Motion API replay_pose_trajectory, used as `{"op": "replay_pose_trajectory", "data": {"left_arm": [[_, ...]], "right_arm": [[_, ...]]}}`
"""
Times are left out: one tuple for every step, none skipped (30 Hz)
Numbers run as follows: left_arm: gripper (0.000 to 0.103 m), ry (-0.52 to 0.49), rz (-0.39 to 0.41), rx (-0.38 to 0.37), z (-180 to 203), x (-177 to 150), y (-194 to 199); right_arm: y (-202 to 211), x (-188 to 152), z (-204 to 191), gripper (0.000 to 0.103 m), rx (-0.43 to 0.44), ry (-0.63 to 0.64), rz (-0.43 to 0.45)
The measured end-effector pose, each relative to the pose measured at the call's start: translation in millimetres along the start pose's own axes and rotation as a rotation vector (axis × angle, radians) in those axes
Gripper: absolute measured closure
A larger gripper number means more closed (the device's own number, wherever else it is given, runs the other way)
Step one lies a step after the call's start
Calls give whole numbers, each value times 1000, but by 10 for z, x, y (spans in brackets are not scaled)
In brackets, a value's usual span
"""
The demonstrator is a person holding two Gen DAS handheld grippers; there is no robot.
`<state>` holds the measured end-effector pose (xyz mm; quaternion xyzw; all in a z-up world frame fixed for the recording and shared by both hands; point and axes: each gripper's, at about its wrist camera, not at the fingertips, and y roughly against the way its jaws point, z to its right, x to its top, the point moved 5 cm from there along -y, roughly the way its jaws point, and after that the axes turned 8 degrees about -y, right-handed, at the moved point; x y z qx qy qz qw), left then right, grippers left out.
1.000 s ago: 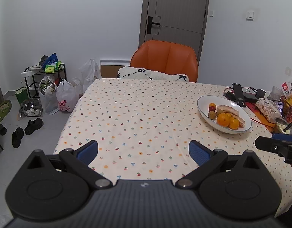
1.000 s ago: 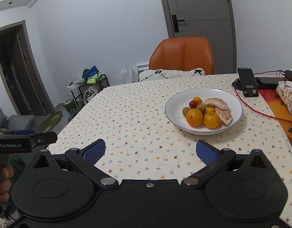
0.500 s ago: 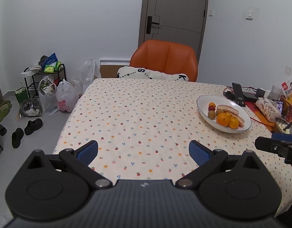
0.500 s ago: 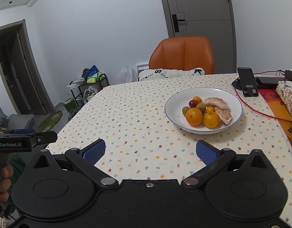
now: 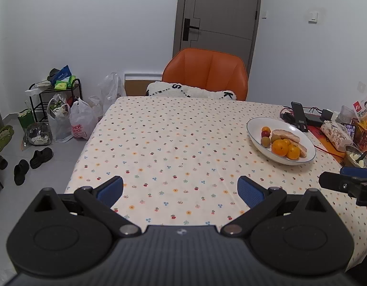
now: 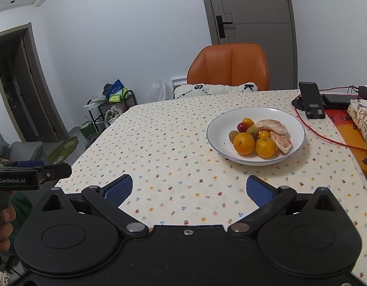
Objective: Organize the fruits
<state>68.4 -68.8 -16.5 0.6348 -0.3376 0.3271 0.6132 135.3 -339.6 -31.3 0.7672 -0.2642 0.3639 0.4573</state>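
Nothing has shifted since the earlier frames. From the left wrist, the left gripper (image 5: 180,187) hangs over the flower-print tablecloth (image 5: 173,143), jaws spread and empty; the white blue-rimmed bowl of oranges and other fruit (image 5: 255,136) sits far ahead to their right. From the right wrist, the right gripper (image 6: 189,188) has jaws spread and empty too, with the bowl (image 6: 219,131) ahead, slightly right.
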Motion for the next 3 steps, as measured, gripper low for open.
{"op": "replay_pose_trajectory", "data": {"left_arm": [[2, -1, 1, -2, 2, -1, -1], [2, -2, 2, -2, 6, -1, 0], [2, -4, 2, -3, 7, 0, 5]], "right_arm": [[-1, -1, 4, 0, 0, -1, -1], [3, -2, 5, 0, 0, -3, -1], [6, -1, 6, 0, 1, -3, 0]]}}
